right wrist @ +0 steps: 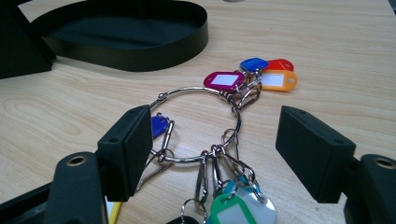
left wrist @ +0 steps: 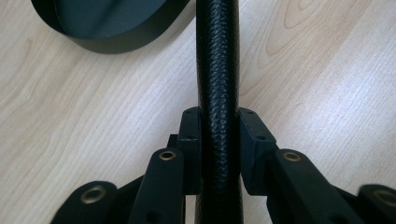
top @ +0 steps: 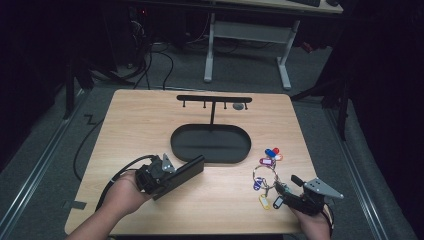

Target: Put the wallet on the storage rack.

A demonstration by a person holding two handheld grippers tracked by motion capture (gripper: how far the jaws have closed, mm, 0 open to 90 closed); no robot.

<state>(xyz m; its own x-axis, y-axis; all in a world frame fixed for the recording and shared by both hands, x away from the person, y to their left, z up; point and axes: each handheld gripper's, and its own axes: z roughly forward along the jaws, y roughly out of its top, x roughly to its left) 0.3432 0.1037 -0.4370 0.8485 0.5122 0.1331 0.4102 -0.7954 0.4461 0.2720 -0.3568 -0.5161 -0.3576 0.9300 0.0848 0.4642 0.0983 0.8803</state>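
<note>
In the left gripper view, the left gripper (left wrist: 218, 135) is clamping a black case (left wrist: 217, 70), while the right gripper view is showing the right gripper (right wrist: 224, 154) gaping around a key ring (right wrist: 198, 123).

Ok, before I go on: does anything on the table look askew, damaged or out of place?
Nothing looks damaged. The key ring lies flat with its tags fanned out, between the open right gripper. The left gripper clamps a black case. The stand is upright in its tray.
</note>
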